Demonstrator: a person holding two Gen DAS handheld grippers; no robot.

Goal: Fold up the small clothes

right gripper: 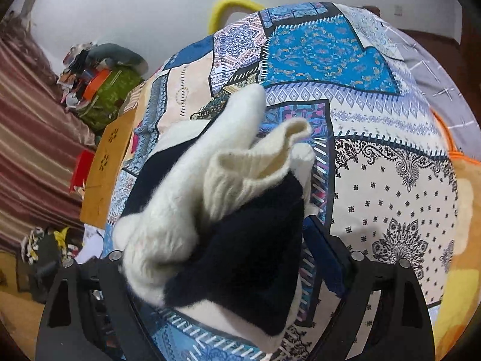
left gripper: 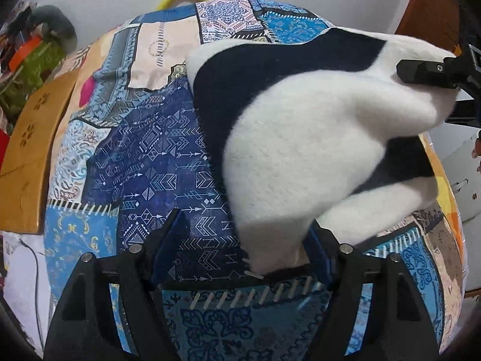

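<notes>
From my left tool (left gripper: 245,248), the jaws stand wide over the patchwork bedspread (left gripper: 156,156), and a white corner of the black-and-white sweater (left gripper: 300,138) hangs down between them at about 5 o'clock, against the right finger but not pinched that I can see. The garment is bunched and lifted off the bed, rising toward 2 o'clock, where my right tool (left gripper: 427,73) meets its far white edge. In the right view that tool (right gripper: 216,258) also stands wide; the sweater (right gripper: 234,210) fills the gap and hides the left finger, so I cannot tell if it truly grips. I judge I am mid-fold, carrying one side over. Next I need to lower the bundle flat, line up the edges and let go cleanly. Beyond, at 12 o'clock, a yellow handle (right gripper: 228,6) peeks over the bed.
</notes>
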